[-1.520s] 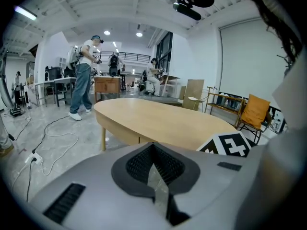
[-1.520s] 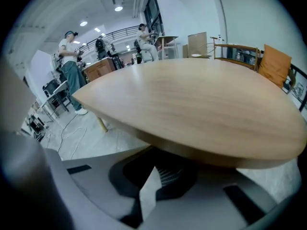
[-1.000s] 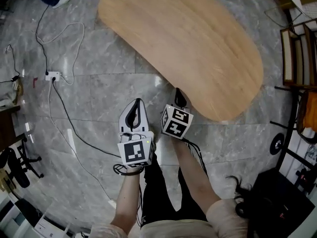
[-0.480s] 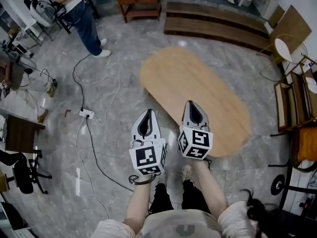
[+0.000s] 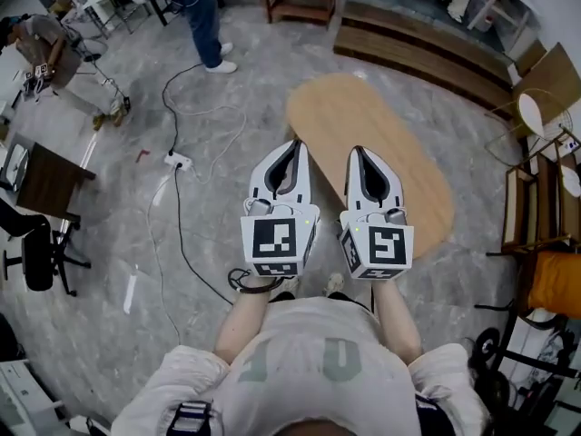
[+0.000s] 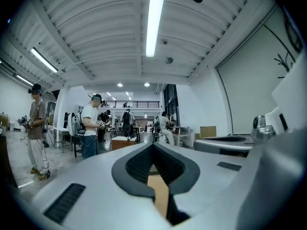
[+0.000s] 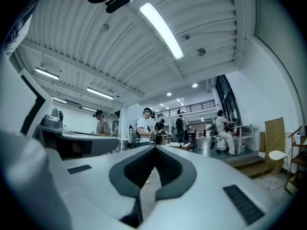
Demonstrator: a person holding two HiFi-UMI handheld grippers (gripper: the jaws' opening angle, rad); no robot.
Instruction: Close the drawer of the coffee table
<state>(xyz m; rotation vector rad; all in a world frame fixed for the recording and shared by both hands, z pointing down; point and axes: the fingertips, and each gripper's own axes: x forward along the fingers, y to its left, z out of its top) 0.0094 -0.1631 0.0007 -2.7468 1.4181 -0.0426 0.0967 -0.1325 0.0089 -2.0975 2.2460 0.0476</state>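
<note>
The white left gripper (image 5: 292, 145) and the white right gripper (image 5: 358, 151) are held side by side, both level and pointing away from the person. Each gripper view shows its jaws closed tip to tip with nothing between them. The oval coffee table with a light wooden top (image 5: 363, 107) stands on the grey marble floor (image 5: 118, 207) below and ahead of the grippers. Its drawer is hidden under the top, so I cannot tell how it stands. A white power strip with a black cable (image 5: 178, 161) lies left of the table, well apart from it. A long dark wooden bench (image 5: 427, 53) runs beyond the table
</note>
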